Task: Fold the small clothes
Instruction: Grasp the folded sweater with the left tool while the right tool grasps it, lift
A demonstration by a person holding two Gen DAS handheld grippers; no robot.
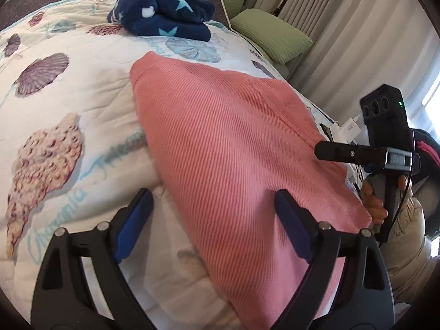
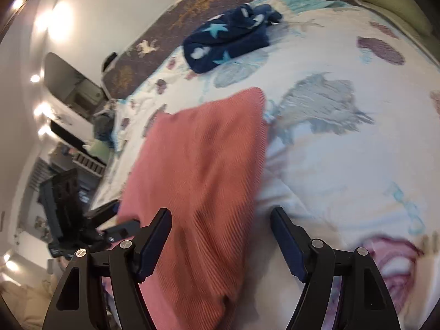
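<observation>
Centrally, a pink ribbed garment [image 1: 228, 143] is lying flat on the shell-print quilt [image 1: 63, 104] — folded into a long panel, its far corner pointing toward a bundled navy star-print garment [image 1: 162, 13], which is sitting well apart near the quilt's far edge.

The left gripper [image 1: 214, 220] is hovering over the near end of the pink cloth with its jaws standing wide; the blue pads [image 1: 132, 225] are pressing on nothing, one showing over bare quilt, the other over the cloth.

The right gripper [image 2: 221, 236] is likewise spread wide over the garment's opposite long edge, gripping nothing. In the left wrist view a hand [image 1: 375, 200] is holding its handle beside the cloth.

Green pillows [image 1: 272, 35] are resting by the curtains [image 1: 343, 41] beyond the bed — a dark patterned bedspread [image 2: 192, 8] is showing past the quilt.
</observation>
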